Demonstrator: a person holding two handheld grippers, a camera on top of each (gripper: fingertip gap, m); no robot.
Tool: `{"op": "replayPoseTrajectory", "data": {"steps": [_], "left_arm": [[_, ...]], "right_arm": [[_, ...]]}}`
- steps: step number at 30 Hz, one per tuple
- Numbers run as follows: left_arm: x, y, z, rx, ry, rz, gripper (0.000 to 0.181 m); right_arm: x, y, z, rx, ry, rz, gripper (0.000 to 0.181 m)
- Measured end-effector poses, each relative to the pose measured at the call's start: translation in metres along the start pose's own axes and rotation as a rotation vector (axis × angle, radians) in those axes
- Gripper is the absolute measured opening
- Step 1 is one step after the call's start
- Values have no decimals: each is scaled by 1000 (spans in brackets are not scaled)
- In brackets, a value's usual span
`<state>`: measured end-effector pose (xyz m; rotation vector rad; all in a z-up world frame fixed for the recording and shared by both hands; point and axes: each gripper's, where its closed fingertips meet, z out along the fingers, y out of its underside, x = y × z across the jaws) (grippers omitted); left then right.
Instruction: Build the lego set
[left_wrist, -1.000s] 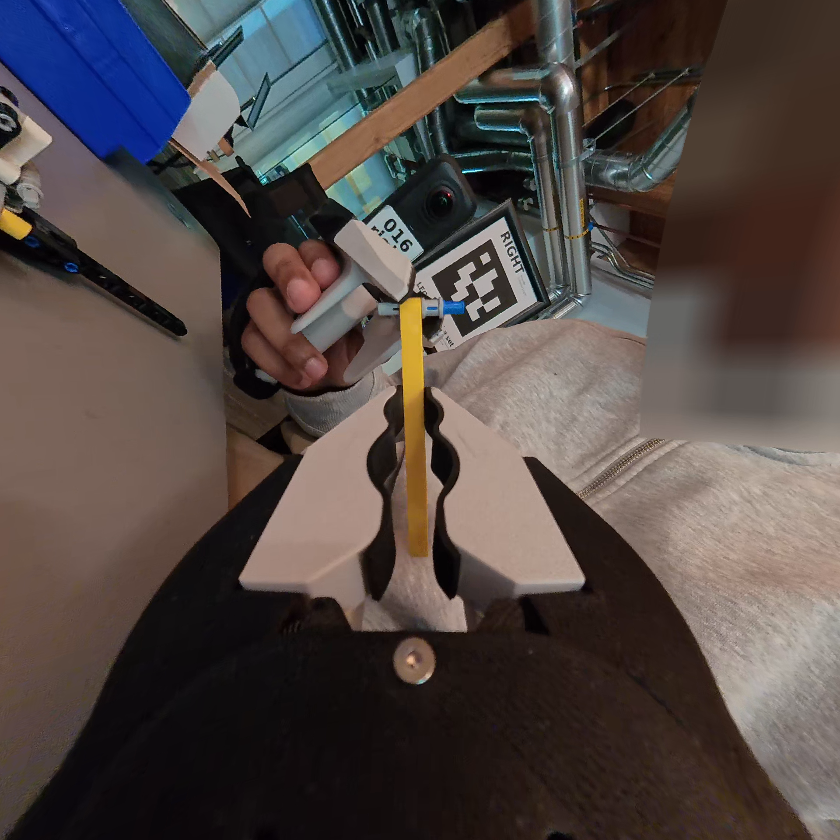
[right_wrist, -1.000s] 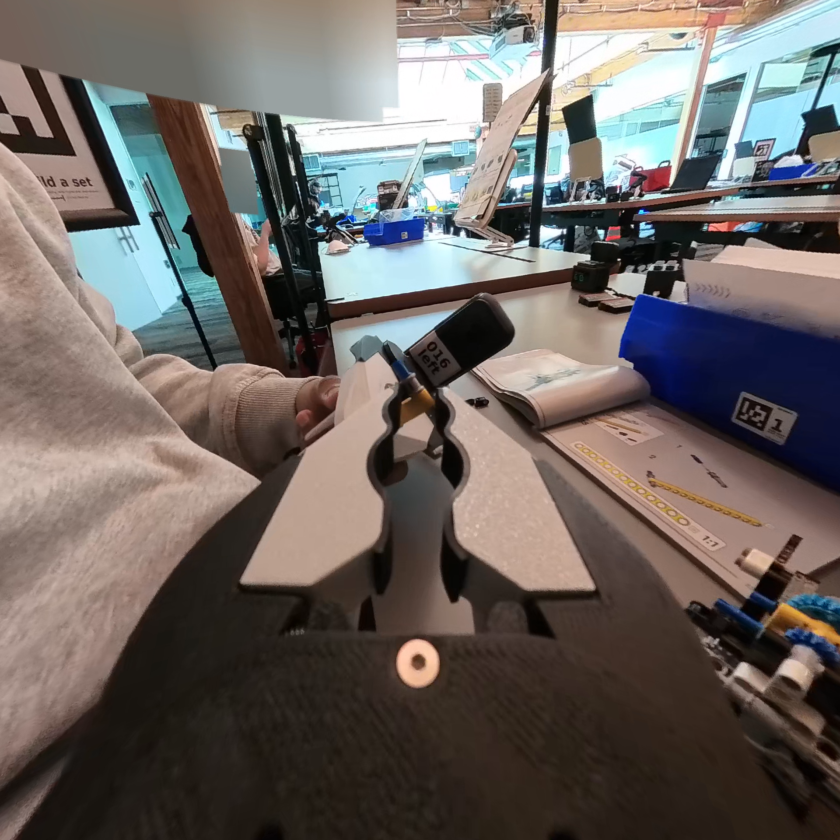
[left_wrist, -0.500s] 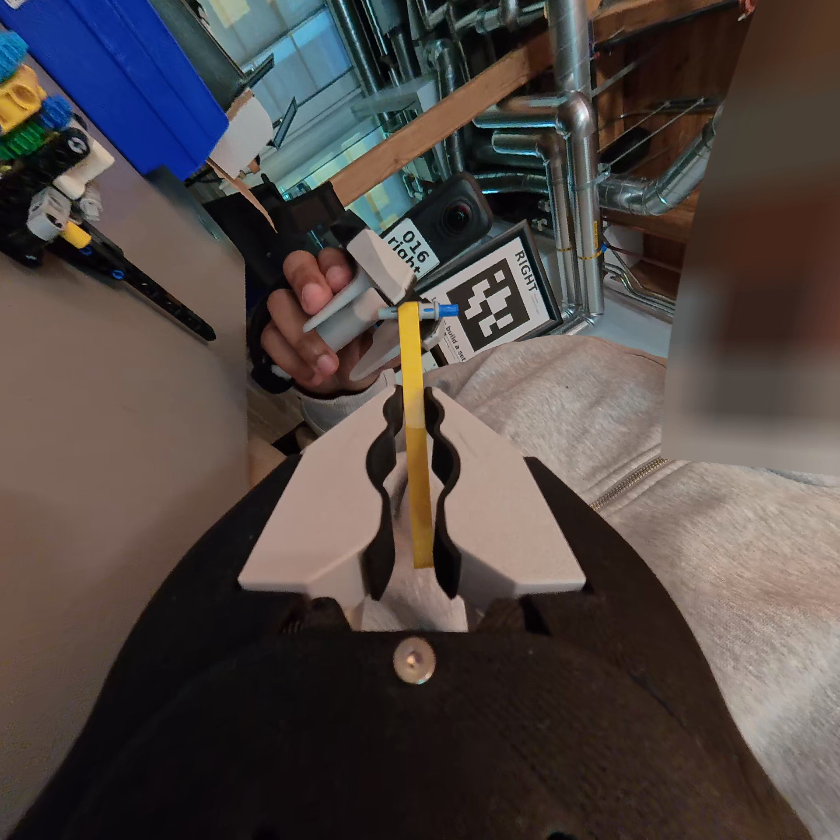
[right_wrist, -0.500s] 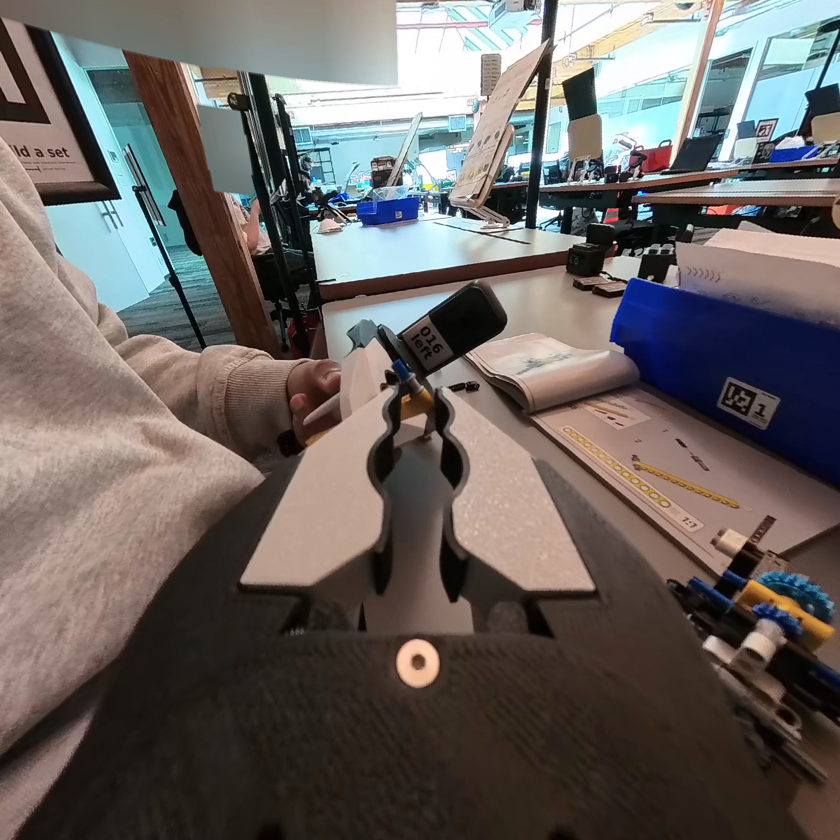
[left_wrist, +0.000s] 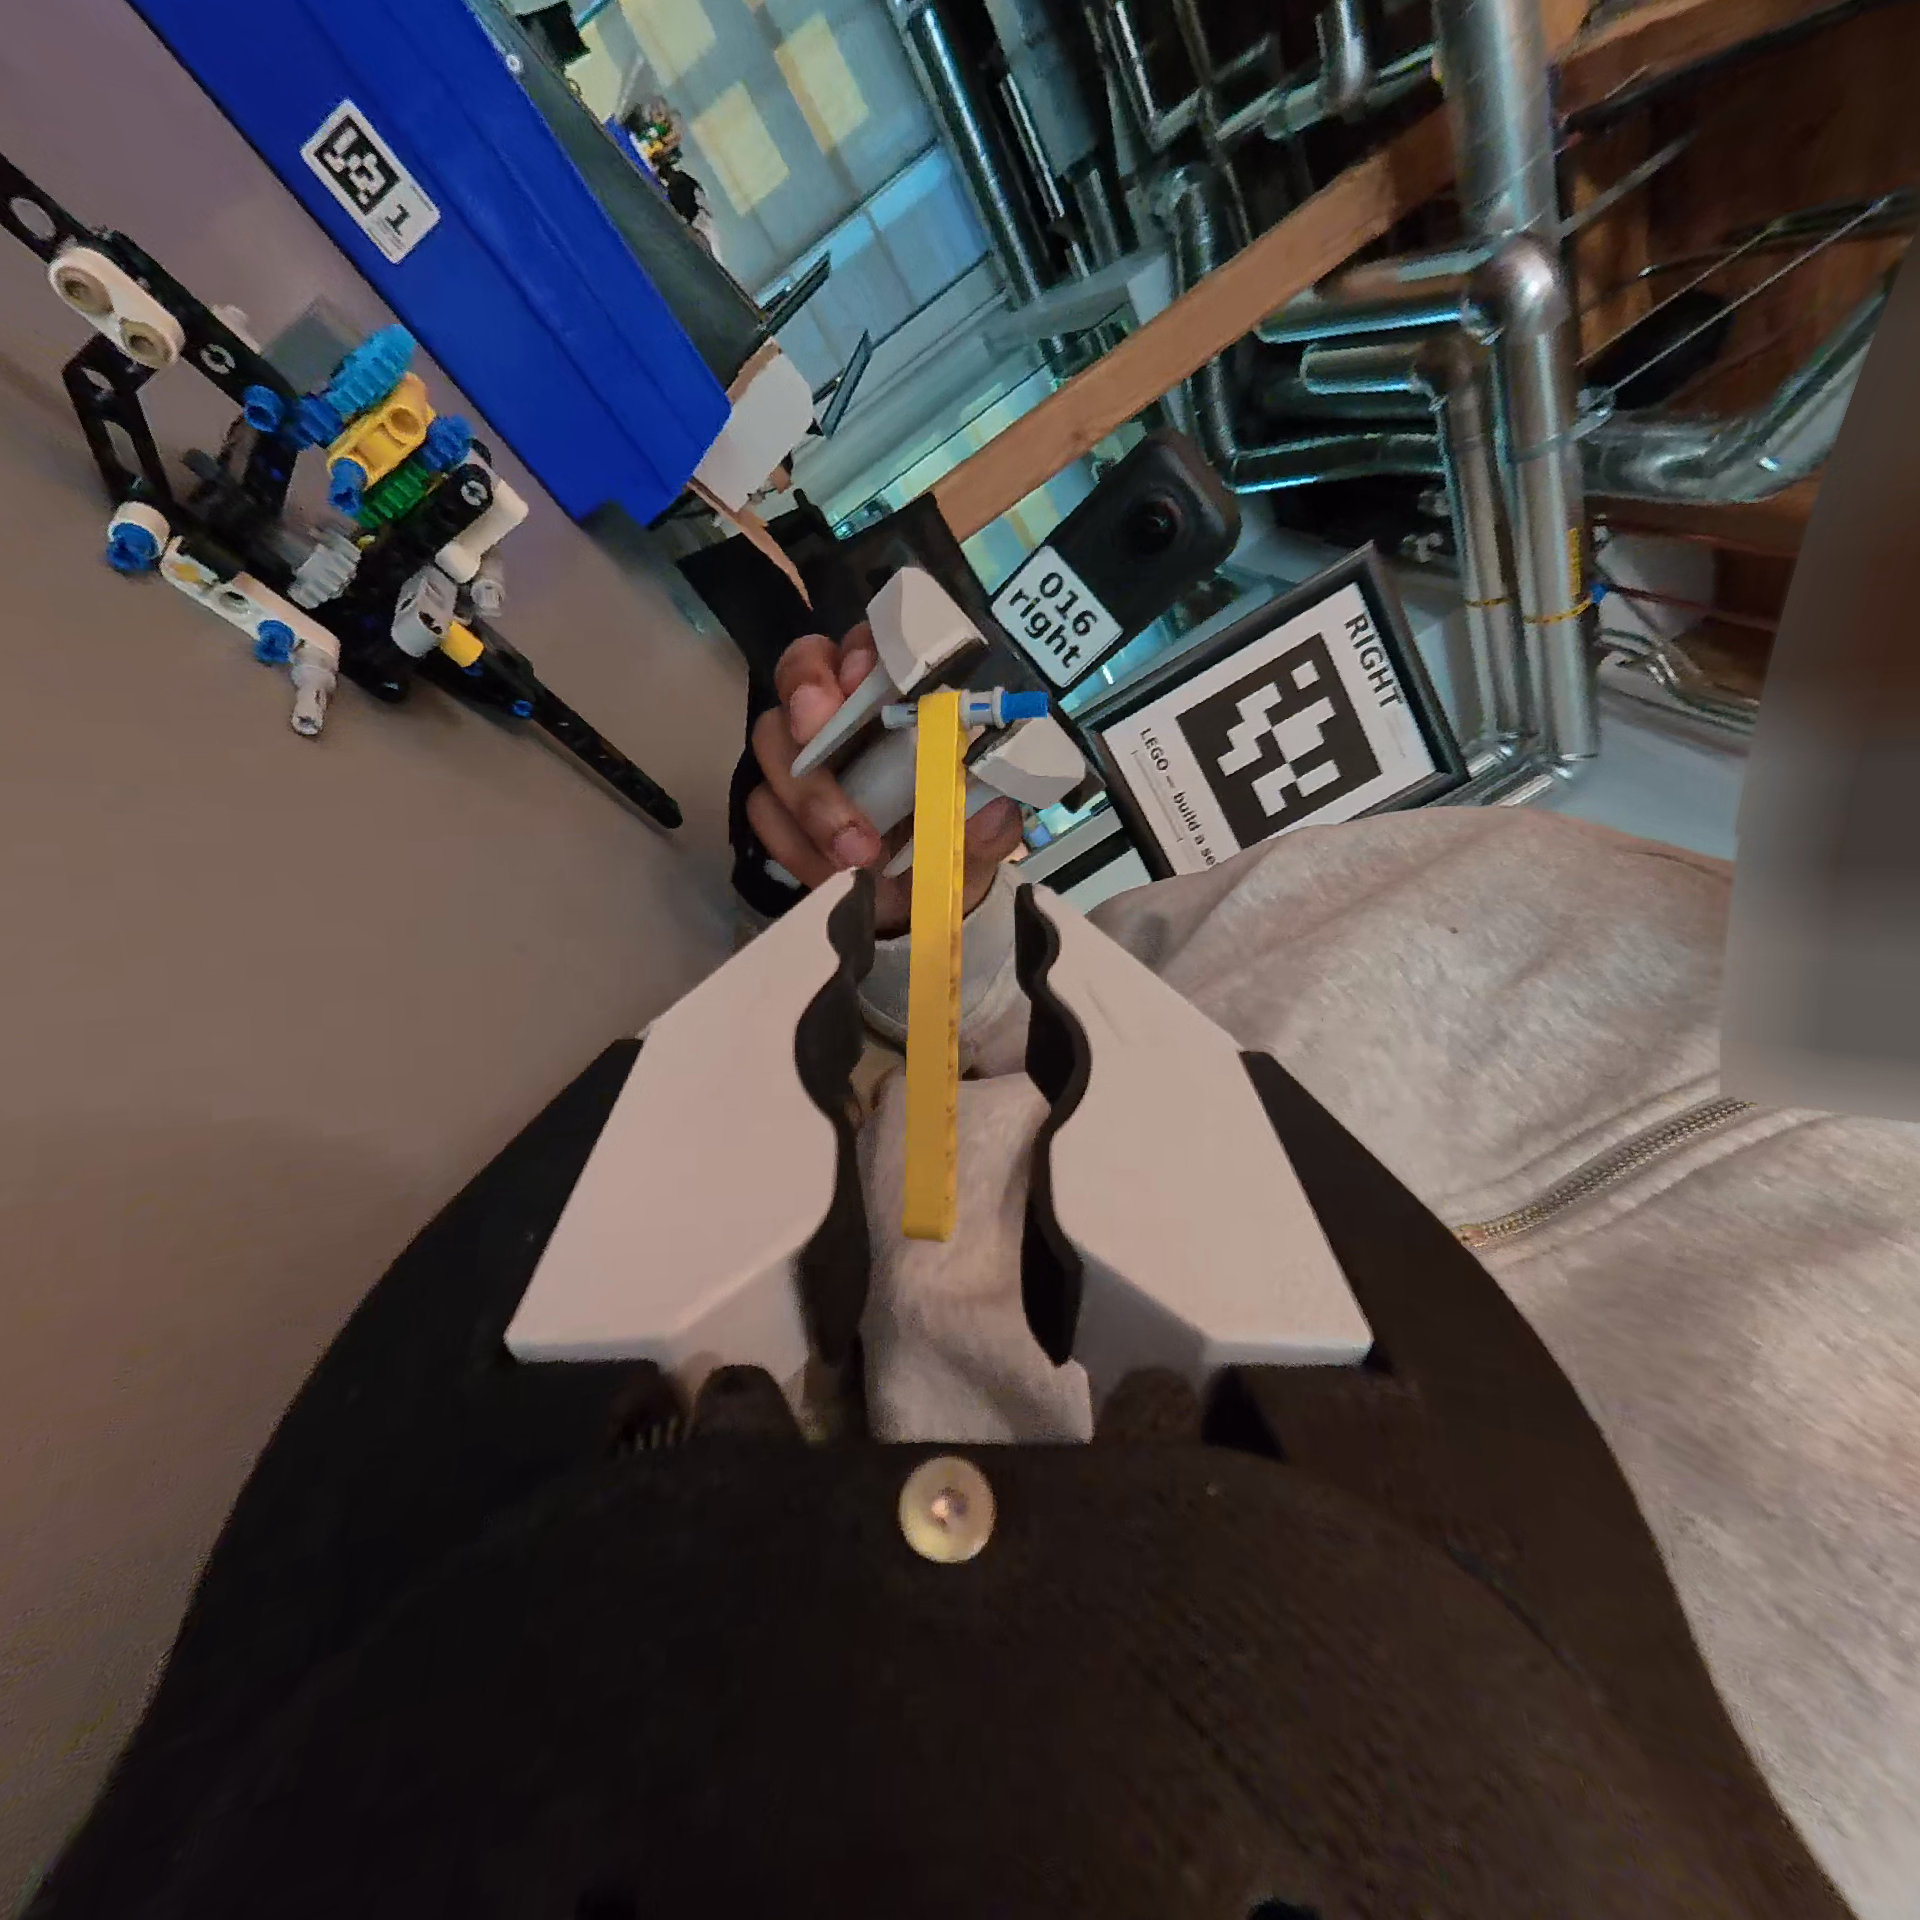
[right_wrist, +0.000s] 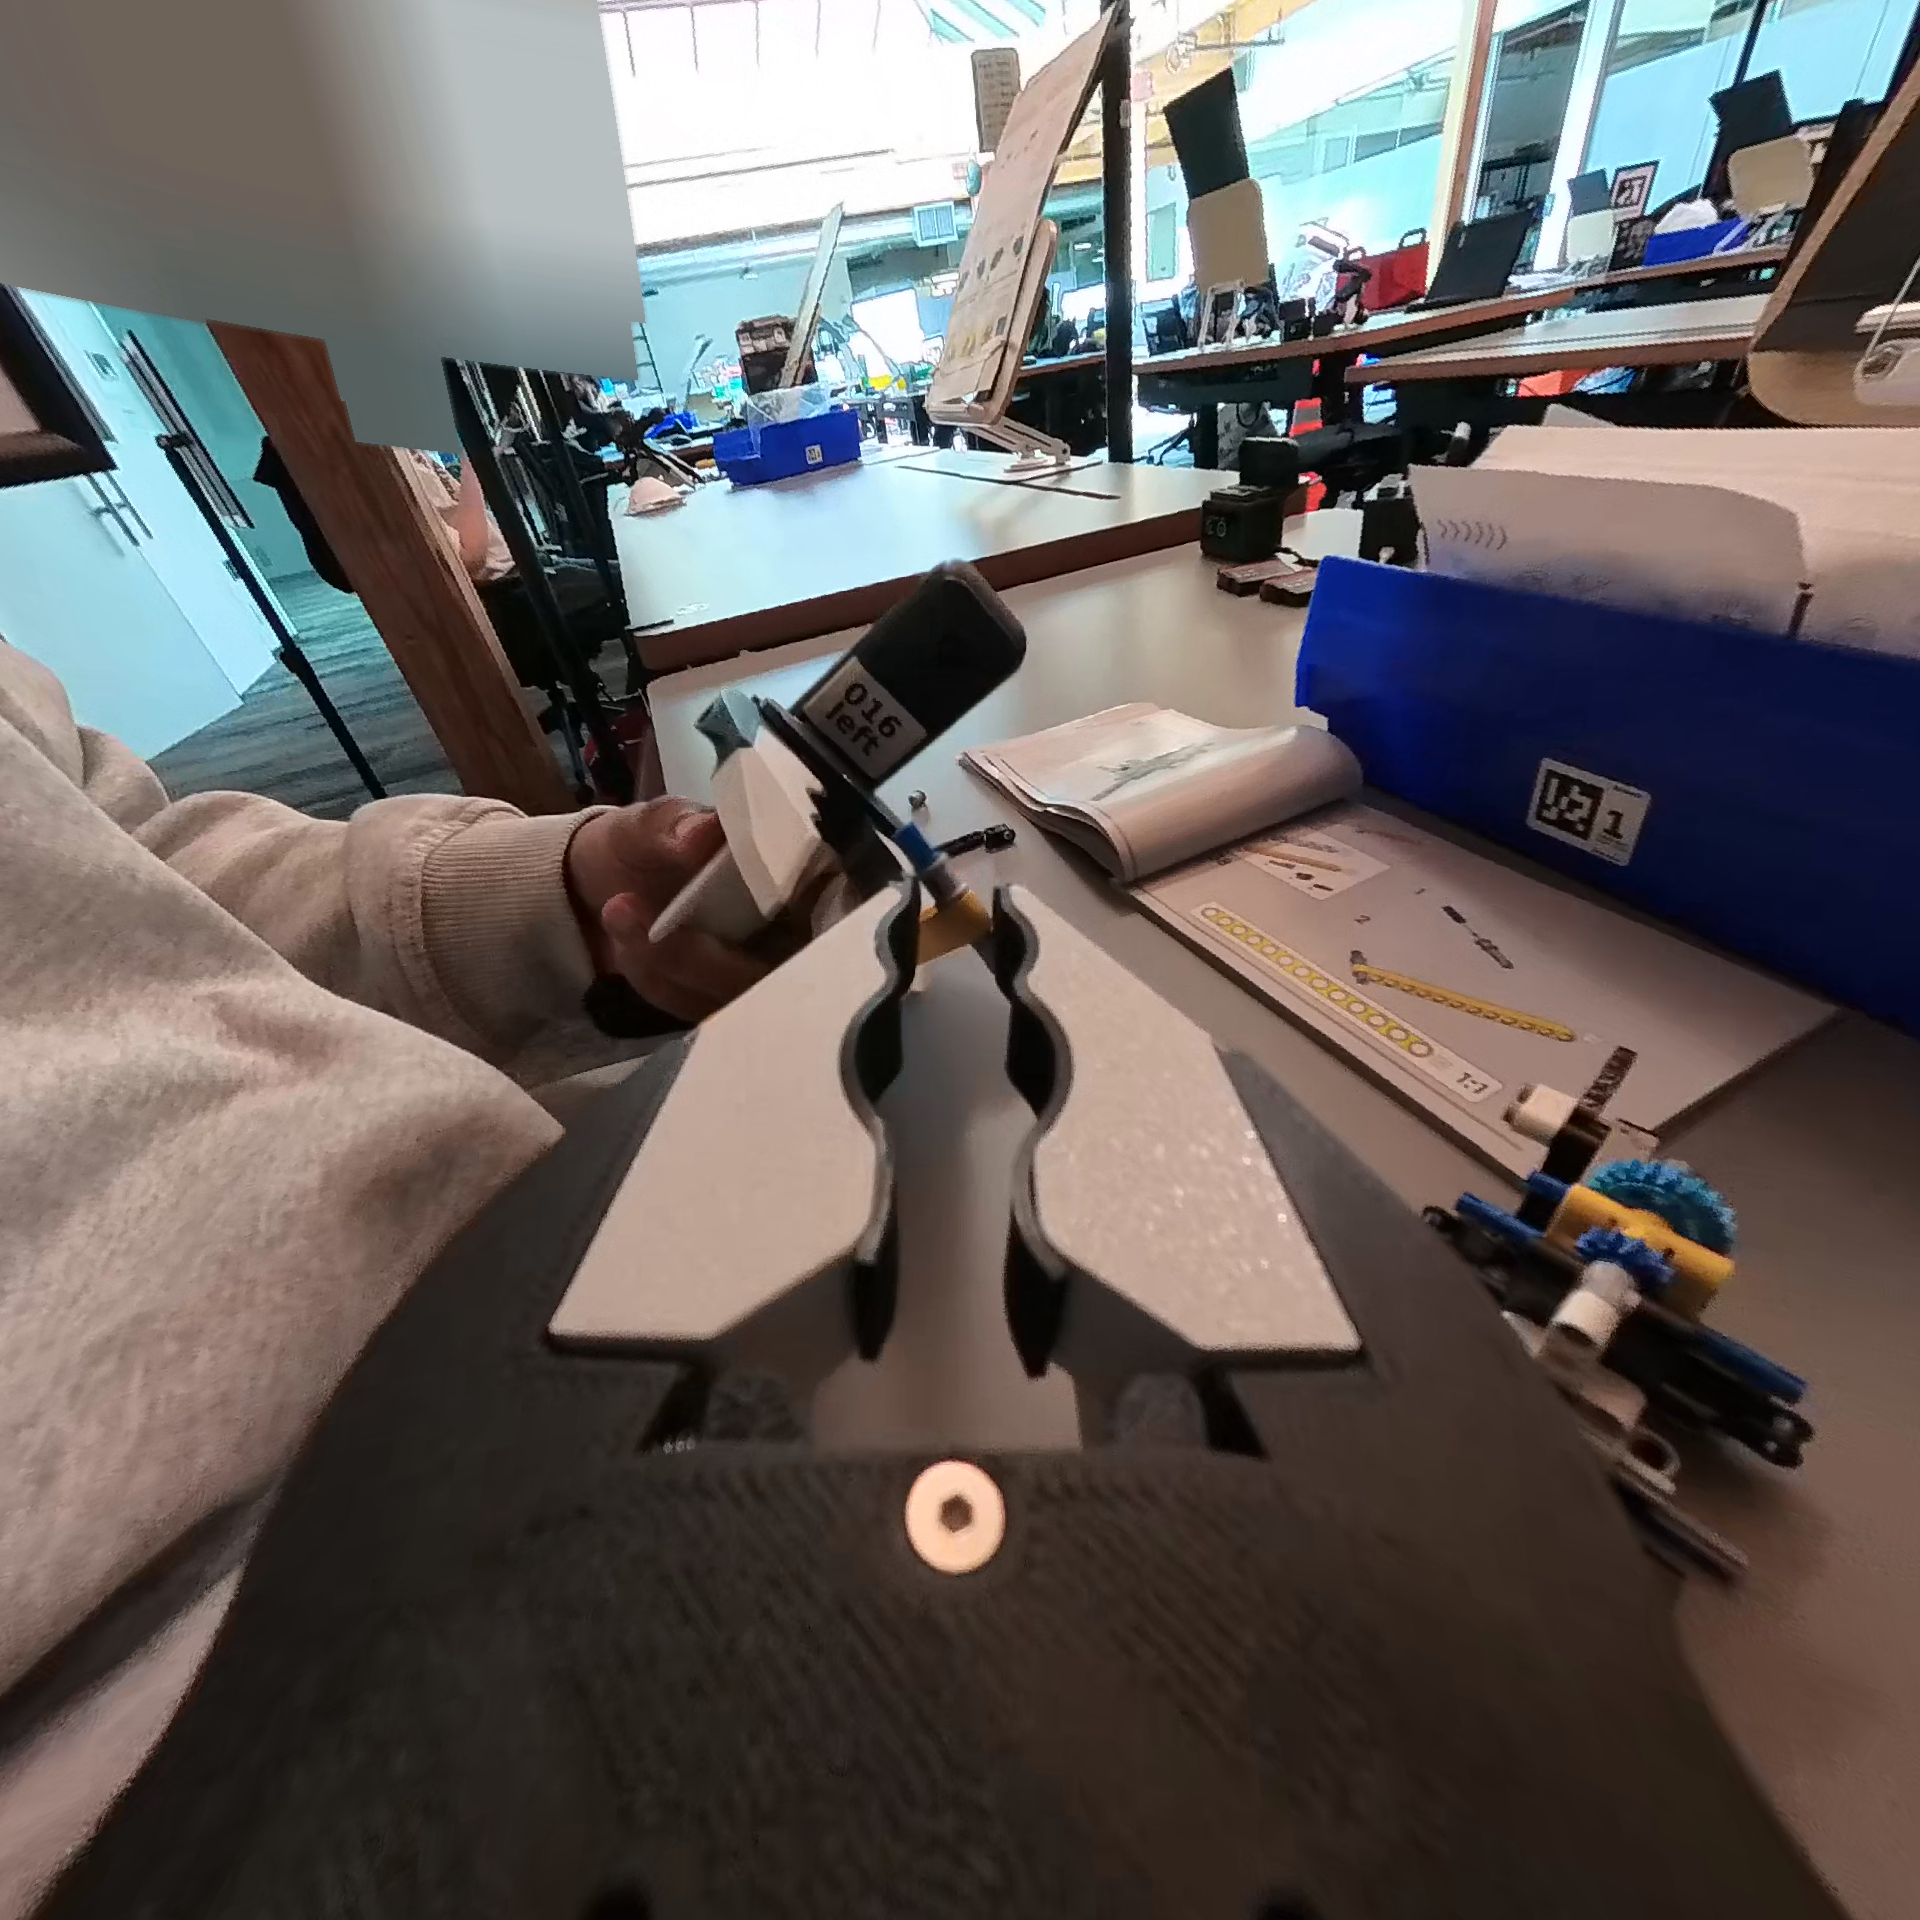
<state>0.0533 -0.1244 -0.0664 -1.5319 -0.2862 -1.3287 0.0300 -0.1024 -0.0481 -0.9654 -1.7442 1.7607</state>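
A long yellow beam (left_wrist: 932, 987) with a grey and blue pin (left_wrist: 982, 710) through its far end hangs in the air in front of the person's chest. My left gripper (left_wrist: 935, 894) is open, with its jaws standing apart on either side of the beam and not touching it. My right gripper (right_wrist: 954, 899) is shut on the beam's pinned end (right_wrist: 951, 923), and it also shows in the left wrist view (left_wrist: 966, 707). The part-built model (left_wrist: 343, 499) of black beams and blue, yellow and green gears lies on the table, also seen in the right wrist view (right_wrist: 1621, 1268).
A blue bin (right_wrist: 1610, 769) stands at the back of the grey table (left_wrist: 312, 1039). An open instruction booklet (right_wrist: 1351, 935) lies in front of it. A small black piece (right_wrist: 982, 837) lies by the booklet. The person's grey sleeve (right_wrist: 260, 987) is close on the left. Left and right tips are no more than a few centimetres apart.
My left gripper's jaws have opened off the yellow beam, which now hangs from the right gripper alone. Both grippers have swung, so more of the model shows.
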Motion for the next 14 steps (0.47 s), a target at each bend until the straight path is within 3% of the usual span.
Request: {"op": "replayPoseTrajectory", "data": {"steps": [5, 11, 14], "left_arm": [[-4, 7, 5, -33, -35, 24, 7], [-2, 0, 3, 9, -37, 56, 7], [0, -12, -3, 98, -22, 54, 7]], "right_arm": [[-6, 6, 5, -38, 0, -36, 12], [-8, 5, 11, -35, 43, -83, 13], [-5, 1, 11, -10, 83, -94, 30]]}}
